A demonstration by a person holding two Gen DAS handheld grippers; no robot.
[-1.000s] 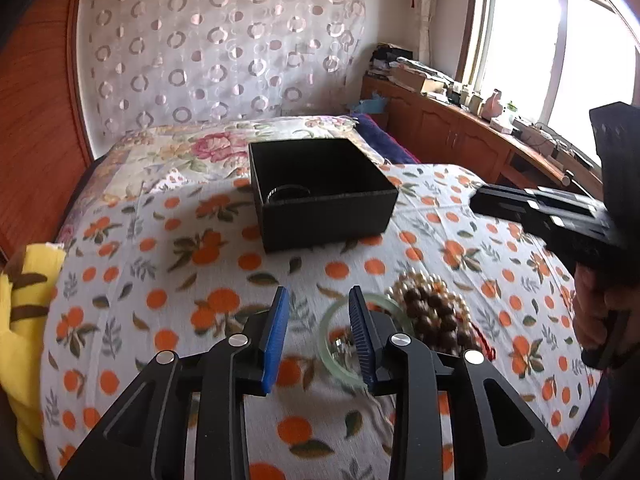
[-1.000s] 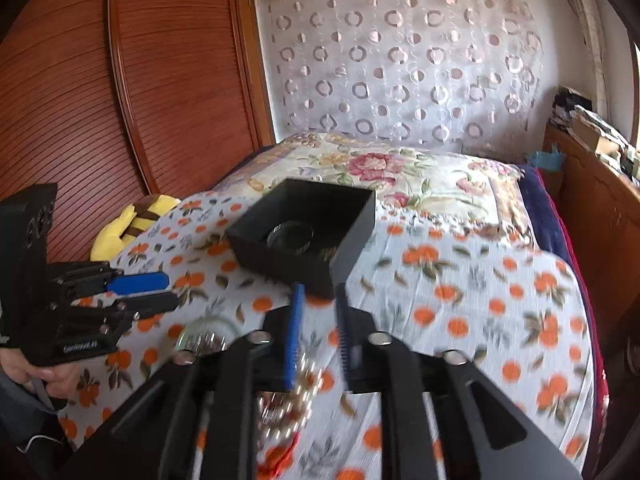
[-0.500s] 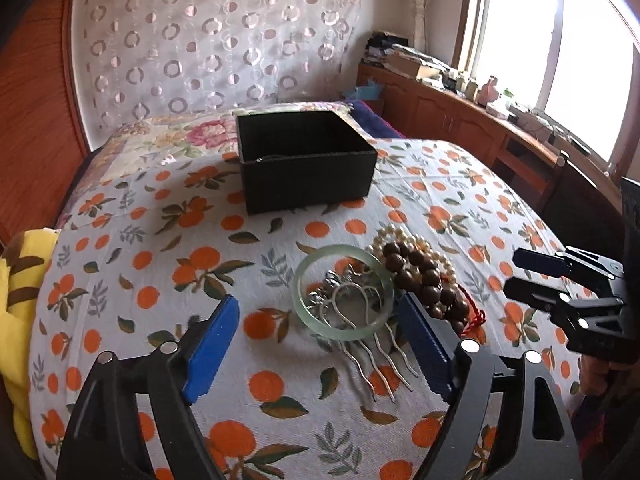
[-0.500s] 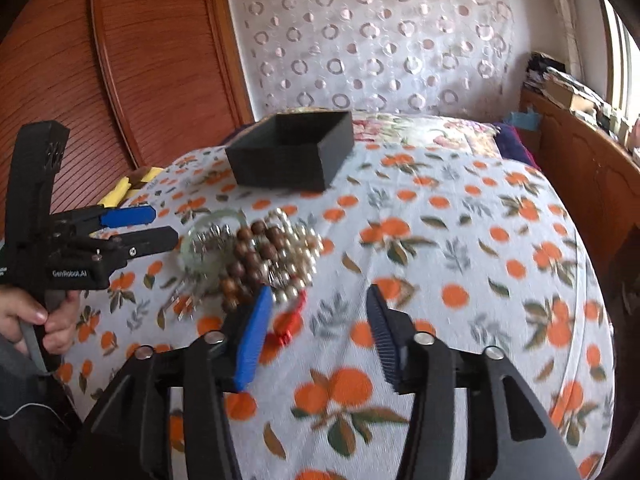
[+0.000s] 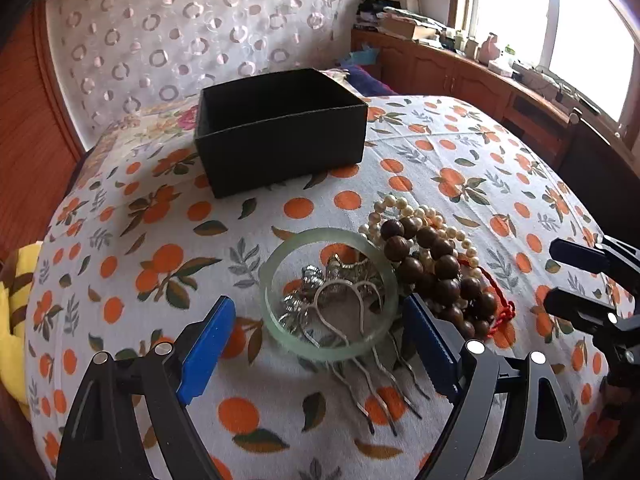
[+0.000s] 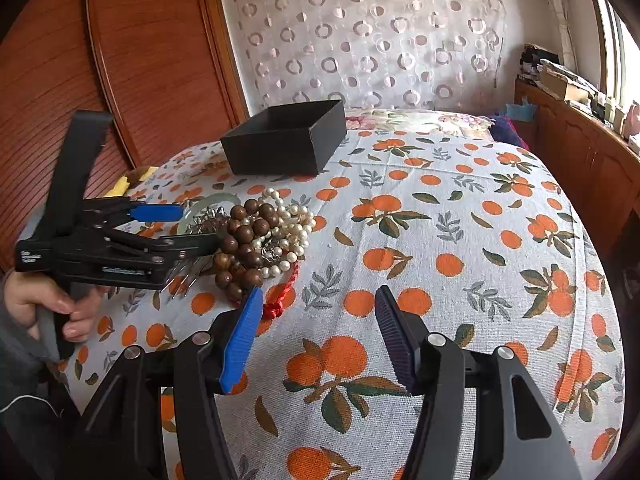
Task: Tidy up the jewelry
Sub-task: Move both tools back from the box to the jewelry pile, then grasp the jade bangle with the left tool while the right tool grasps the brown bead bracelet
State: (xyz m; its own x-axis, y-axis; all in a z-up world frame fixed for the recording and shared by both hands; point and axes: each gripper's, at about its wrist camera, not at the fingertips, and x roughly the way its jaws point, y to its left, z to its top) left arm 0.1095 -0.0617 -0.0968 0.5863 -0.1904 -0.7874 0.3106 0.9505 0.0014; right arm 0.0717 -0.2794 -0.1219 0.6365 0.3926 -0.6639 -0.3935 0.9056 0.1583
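A pile of jewelry lies on the orange-print cloth: a pale green bangle (image 5: 269, 308) over a silver hair comb (image 5: 362, 354), brown wooden beads (image 5: 440, 264), pearls (image 5: 420, 214) and a red cord (image 5: 502, 314). My left gripper (image 5: 320, 346) hangs just above the bangle with its jaws opening; the blue pads straddle the bangle and comb without touching them. My right gripper (image 6: 318, 338) is also opening, over bare cloth beside the red cord (image 6: 276, 308), with nothing between its pads. A black open box (image 5: 280, 148) stands farther back; what is inside it is hidden.
A yellow soft item (image 5: 12, 320) lies at the bed's left edge. A wooden cabinet (image 5: 480, 80) with clutter runs under the window on the right. A hand (image 6: 48, 300) holds the left gripper's handle. A patterned curtain hangs behind the box.
Both grippers went from nearly shut to wide open and sank toward the pile. The left one now straddles the bangle; the right one swung in beside the beads.
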